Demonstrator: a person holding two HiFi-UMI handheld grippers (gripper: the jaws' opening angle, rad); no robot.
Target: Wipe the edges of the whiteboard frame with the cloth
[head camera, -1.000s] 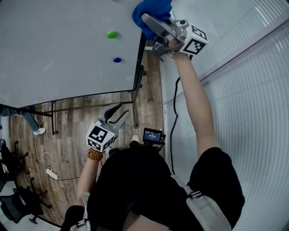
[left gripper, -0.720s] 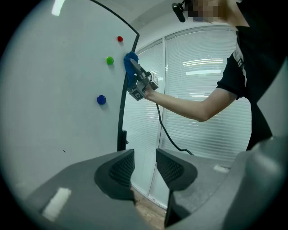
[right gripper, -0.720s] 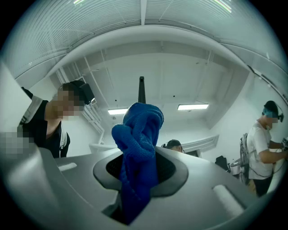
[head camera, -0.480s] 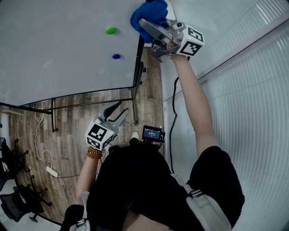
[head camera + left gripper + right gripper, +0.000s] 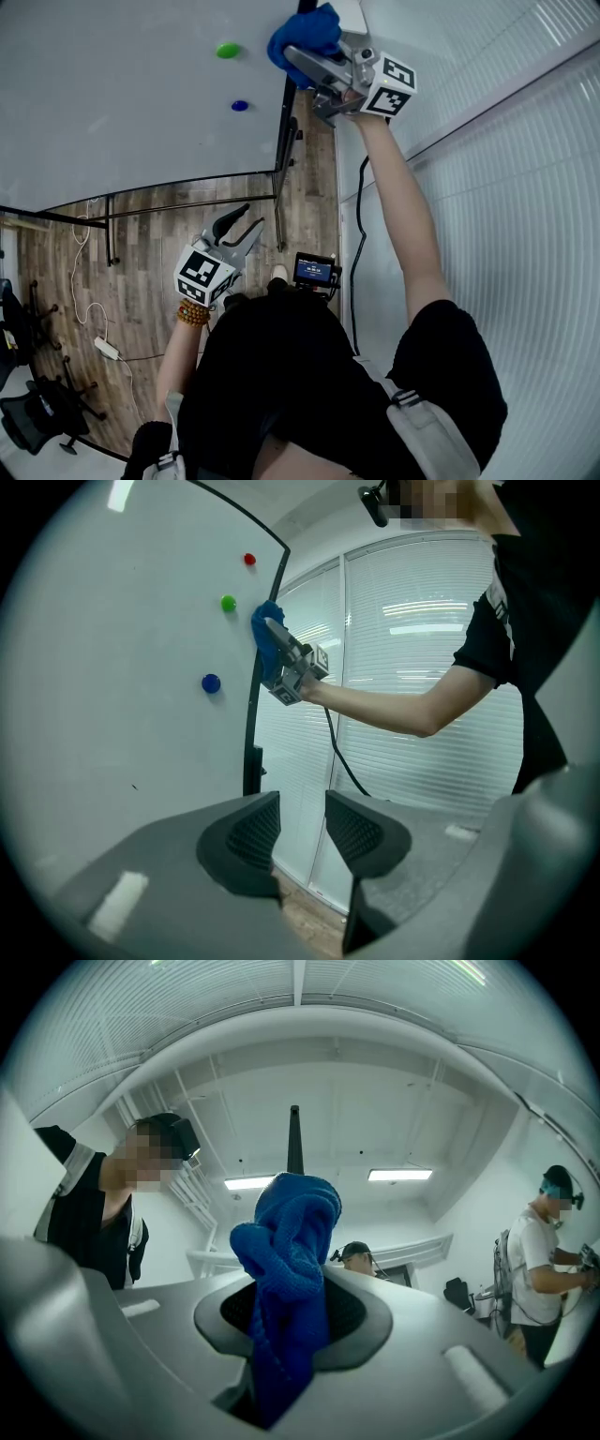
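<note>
The whiteboard (image 5: 122,103) stands upright, with its black frame edge (image 5: 286,122) on its right side. My right gripper (image 5: 298,54) is shut on a bunched blue cloth (image 5: 302,33) and presses it against that edge, level with the green magnet (image 5: 228,50). In the right gripper view the cloth (image 5: 286,1232) fills the gap between the jaws and the frame (image 5: 294,1138) rises behind it. My left gripper (image 5: 234,232) hangs low over the floor, open, with nothing between its pads (image 5: 248,832). From there the cloth (image 5: 267,635) shows on the frame (image 5: 251,724).
Red (image 5: 249,560), green (image 5: 228,603) and blue (image 5: 240,105) magnets sit on the board. Window blinds (image 5: 506,187) close in on the right. The board's stand legs (image 5: 112,244), a cable (image 5: 361,244), a small screen (image 5: 314,270) and office chairs (image 5: 37,412) are below. Other people stand in the room.
My right gripper has slid the cloth a little down the frame's right edge, closer to the green magnet's height. The left gripper has hardly moved.
</note>
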